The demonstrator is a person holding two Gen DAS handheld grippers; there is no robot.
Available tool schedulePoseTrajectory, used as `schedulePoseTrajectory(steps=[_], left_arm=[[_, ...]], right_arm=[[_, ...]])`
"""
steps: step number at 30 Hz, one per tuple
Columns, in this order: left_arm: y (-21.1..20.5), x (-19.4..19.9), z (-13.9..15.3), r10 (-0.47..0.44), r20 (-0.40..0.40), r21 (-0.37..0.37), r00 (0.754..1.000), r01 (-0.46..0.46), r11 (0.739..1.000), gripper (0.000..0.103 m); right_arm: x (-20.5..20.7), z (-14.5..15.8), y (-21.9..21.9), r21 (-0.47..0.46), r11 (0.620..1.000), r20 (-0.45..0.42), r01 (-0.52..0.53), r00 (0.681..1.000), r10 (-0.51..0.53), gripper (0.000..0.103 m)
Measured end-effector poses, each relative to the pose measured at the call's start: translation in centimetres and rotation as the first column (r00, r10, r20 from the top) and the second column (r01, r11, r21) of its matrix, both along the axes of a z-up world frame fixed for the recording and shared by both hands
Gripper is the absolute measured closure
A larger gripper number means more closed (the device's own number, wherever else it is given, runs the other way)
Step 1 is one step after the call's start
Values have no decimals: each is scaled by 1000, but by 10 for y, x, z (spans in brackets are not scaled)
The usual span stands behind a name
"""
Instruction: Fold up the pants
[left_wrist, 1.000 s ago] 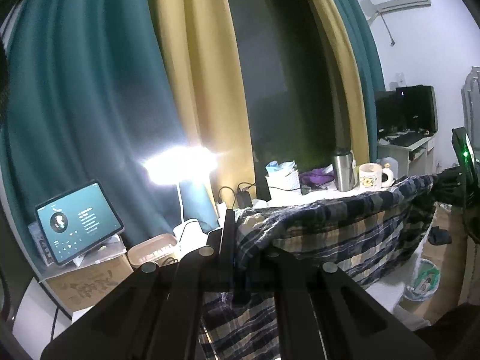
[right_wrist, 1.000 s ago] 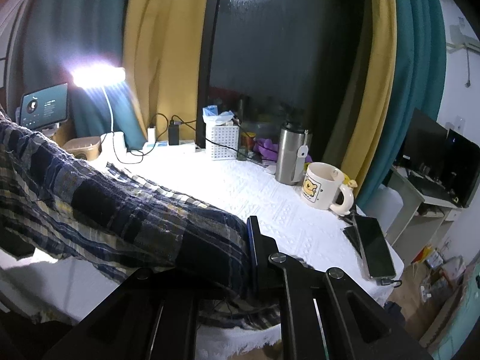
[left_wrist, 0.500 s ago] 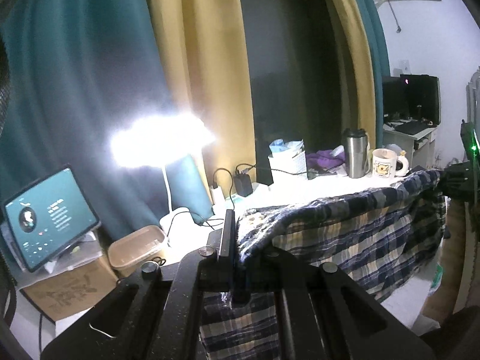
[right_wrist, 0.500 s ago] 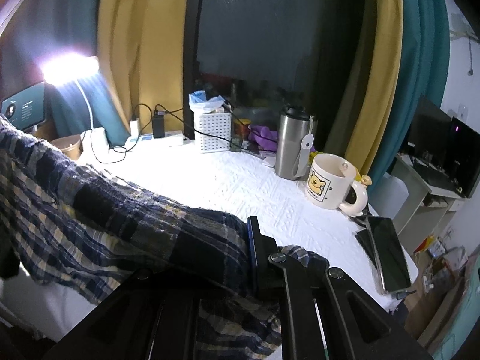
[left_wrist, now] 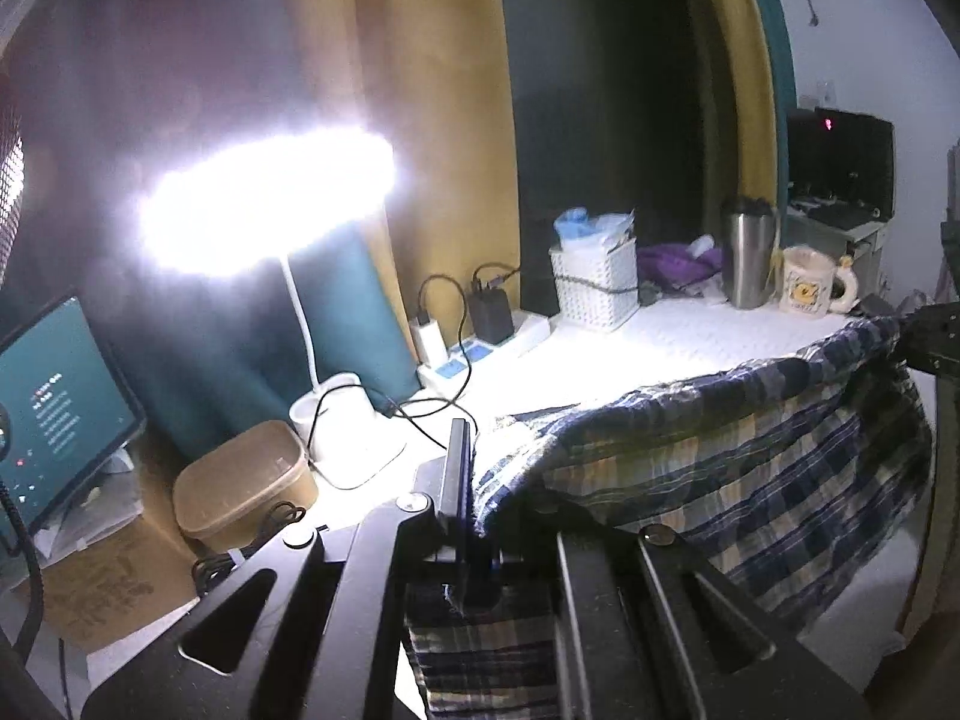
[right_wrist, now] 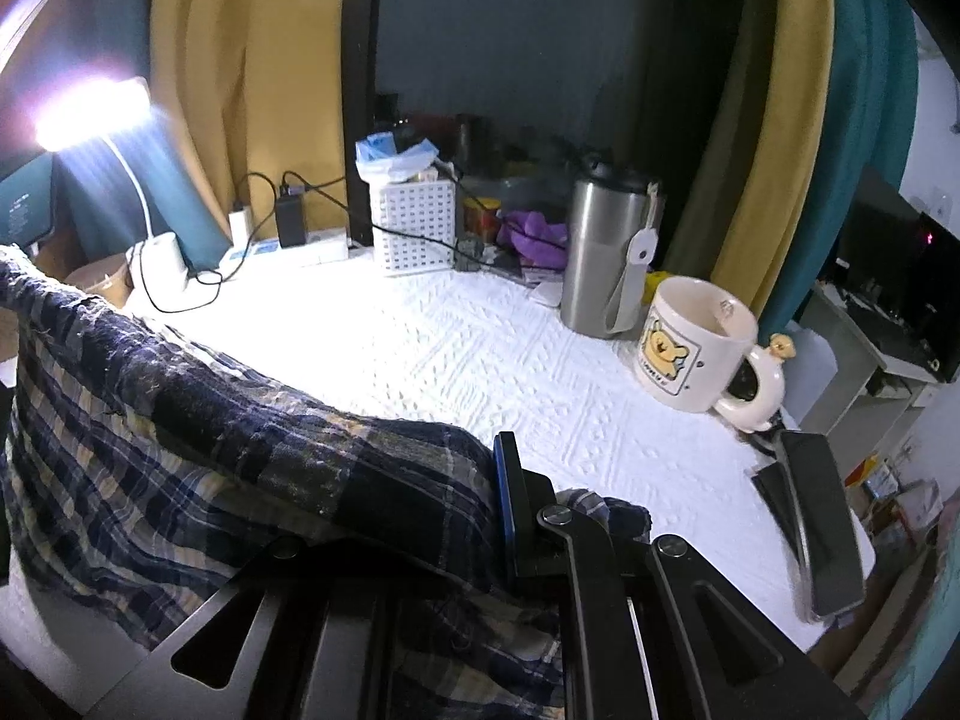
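The room is dimly lit. Light is cast by a desk lamp (left_wrist: 264, 204), whose head is blown out to a white glare with a hazy halo at ten o'clock in both views. The white surface (right_wrist: 480, 360) beneath it is overexposed. The curtains (right_wrist: 252, 90) and window are left dark. Straight lines are bent by fisheye distortion toward the vignetted edges. Slight blur is seen at the frame margins.

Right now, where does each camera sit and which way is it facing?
Left wrist: on the left gripper, facing the lamp and table's far side; its fingers pinch the pants.
Right wrist: on the right gripper, facing the mug and steel cup; also pinching the pants.
Shared: pants, lamp, white basket, mug.
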State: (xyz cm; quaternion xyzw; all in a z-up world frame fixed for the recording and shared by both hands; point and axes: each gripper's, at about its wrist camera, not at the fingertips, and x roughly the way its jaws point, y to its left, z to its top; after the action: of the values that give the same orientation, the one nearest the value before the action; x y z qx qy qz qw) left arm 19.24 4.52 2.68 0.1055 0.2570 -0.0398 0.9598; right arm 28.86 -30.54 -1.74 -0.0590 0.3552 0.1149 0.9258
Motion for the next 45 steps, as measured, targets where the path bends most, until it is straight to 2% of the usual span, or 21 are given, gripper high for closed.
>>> schedulePoseTrajectory(steps=[9, 15, 17, 28, 29, 30, 33, 41, 43, 44, 45], left_arm=[[5, 50, -41, -14, -104, 61, 994, 21, 998, 99], [17, 81, -75, 5, -179, 35, 984, 1, 999, 99], [21, 88, -82, 8, -200, 19, 980, -4, 1000, 95], [35, 127, -122, 27, -306, -33, 952, -39, 999, 92], [36, 131, -126, 36, -317, -31, 948, -48, 998, 84], [38, 134, -129, 60, -325, -26, 944, -72, 997, 71], [49, 137, -132, 108, -330, -47, 938, -131, 990, 49], [62, 135, -130, 144, -333, -74, 932, -178, 981, 48], [70, 136, -127, 192, -325, -58, 926, -222, 973, 48], [74, 137, -127, 205, -328, -56, 922, -236, 970, 48], [77, 137, -127, 212, -333, -59, 919, -245, 968, 48]], right_arm=[[34, -27, 11, -9, 1000, -65, -9, 998, 9, 93], [54, -45, 22, -18, 1000, -110, -19, 994, 17, 93], [59, -50, 25, -22, 1000, -123, -18, 992, 15, 93], [81, -74, 29, -32, 1000, -185, 0, 983, -6, 92], [82, -75, 28, -31, 1000, -190, 3, 982, -9, 92], [83, -75, 28, -31, 1000, -192, 6, 981, -12, 92], [87, -77, 27, -35, 999, -209, 1, 978, -8, 92], [92, -72, 31, -43, 999, -214, -8, 977, -2, 91], [92, -69, 31, -56, 998, -206, 2, 979, -14, 84], [92, -68, 30, -66, 998, -201, 13, 979, -26, 73], [93, -67, 28, -75, 997, -194, 27, 980, -41, 54]])
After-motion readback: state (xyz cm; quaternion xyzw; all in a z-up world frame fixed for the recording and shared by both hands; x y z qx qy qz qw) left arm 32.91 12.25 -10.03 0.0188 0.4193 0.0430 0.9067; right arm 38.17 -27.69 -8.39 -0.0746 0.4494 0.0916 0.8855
